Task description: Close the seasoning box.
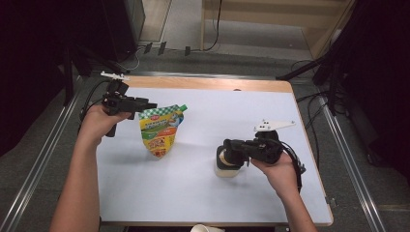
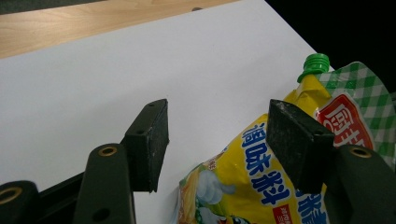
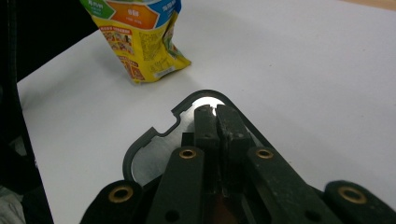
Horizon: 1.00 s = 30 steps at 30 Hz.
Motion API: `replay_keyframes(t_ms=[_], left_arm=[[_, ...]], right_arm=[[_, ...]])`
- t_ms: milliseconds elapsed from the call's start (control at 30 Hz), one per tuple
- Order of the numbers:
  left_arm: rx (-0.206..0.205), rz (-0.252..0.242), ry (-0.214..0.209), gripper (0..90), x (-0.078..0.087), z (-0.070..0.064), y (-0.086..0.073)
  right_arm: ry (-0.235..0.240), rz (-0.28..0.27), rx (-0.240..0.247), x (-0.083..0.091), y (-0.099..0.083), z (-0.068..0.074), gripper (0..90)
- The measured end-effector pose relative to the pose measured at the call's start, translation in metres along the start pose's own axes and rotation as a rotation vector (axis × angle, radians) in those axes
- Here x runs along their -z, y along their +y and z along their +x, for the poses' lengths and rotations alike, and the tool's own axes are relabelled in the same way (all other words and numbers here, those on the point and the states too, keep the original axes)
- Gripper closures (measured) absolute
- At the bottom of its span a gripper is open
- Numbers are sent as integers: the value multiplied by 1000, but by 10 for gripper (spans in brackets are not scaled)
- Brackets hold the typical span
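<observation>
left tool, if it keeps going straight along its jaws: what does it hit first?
Probably the yellow seasoning pouch. The left tool is open, with the pouch's upper edge between and just beyond the jaws, nearer one jaw. Depth is unclear, so contact may already be close.

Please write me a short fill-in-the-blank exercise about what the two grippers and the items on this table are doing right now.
1. The pouch has a screw cap coloured ____.
2. The left gripper has its jaws ____ beside the pouch.
3. The right gripper has its jaws pressed ____ above a jar.
4. The pouch stands on a sheet coloured ____.

Missing words: green; open; shut; white
</observation>
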<state>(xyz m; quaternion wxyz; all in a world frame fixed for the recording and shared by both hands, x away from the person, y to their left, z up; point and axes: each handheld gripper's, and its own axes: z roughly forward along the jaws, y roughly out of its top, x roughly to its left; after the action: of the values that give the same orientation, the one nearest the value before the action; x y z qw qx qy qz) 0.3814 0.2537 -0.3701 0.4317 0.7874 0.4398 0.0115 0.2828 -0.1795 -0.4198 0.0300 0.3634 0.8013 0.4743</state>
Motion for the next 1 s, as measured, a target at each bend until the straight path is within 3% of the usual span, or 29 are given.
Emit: replay_keyframes(t_ms=[400,733,1000], left_arm=[[-1,8,-3,398,-2,0,0],[3,8,-5,395,-3,1,-1],[4,8,-4,393,-3,1,-1]], right_arm=[[17,79,40,-24,-8,8,889],[27,71,51,-26,-8,10,844],[0,30,69,-18,-6,8,721]])
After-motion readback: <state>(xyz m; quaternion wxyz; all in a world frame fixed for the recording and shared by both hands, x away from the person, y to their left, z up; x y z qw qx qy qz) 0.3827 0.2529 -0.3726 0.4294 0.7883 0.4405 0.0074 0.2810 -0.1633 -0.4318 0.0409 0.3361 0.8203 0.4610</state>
